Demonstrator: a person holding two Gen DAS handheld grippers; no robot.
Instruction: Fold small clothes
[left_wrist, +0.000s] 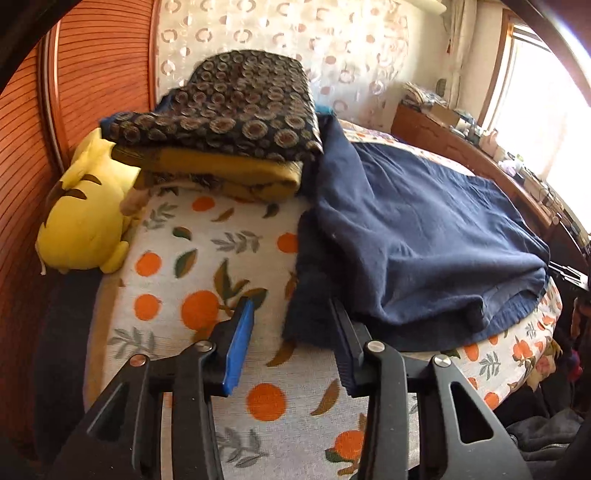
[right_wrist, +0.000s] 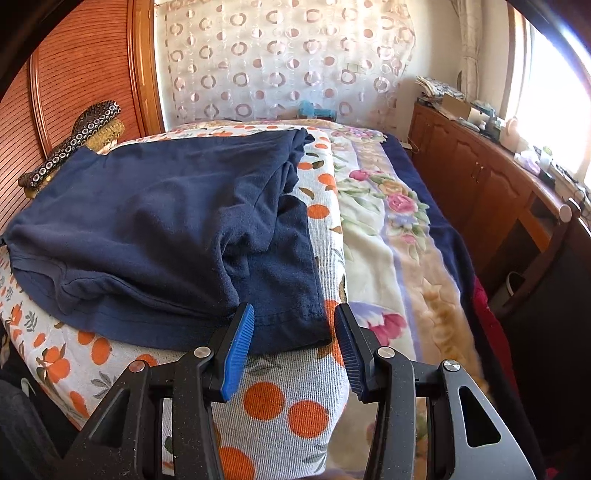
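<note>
Both tools hang spread wide at the near edge of the navy garment (right_wrist: 155, 221): the left gripper (left_wrist: 291, 325) at its left corner, the right gripper (right_wrist: 295, 332) at its hem corner. The garment lies rumpled on the orange-print cover (left_wrist: 207, 258). Beyond it sits a folded stack (left_wrist: 229, 122), a yellow plush (left_wrist: 85, 214) beside that.

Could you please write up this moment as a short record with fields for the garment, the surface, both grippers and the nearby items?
garment: navy garment, partly folded, rumpled
surface: orange-print cover on the bed
left gripper: open, at the garment's near edge
right gripper: open, its fingers on either side of the garment's near corner
nearby: folded clothes stack, yellow plush toy, floral blanket
</note>
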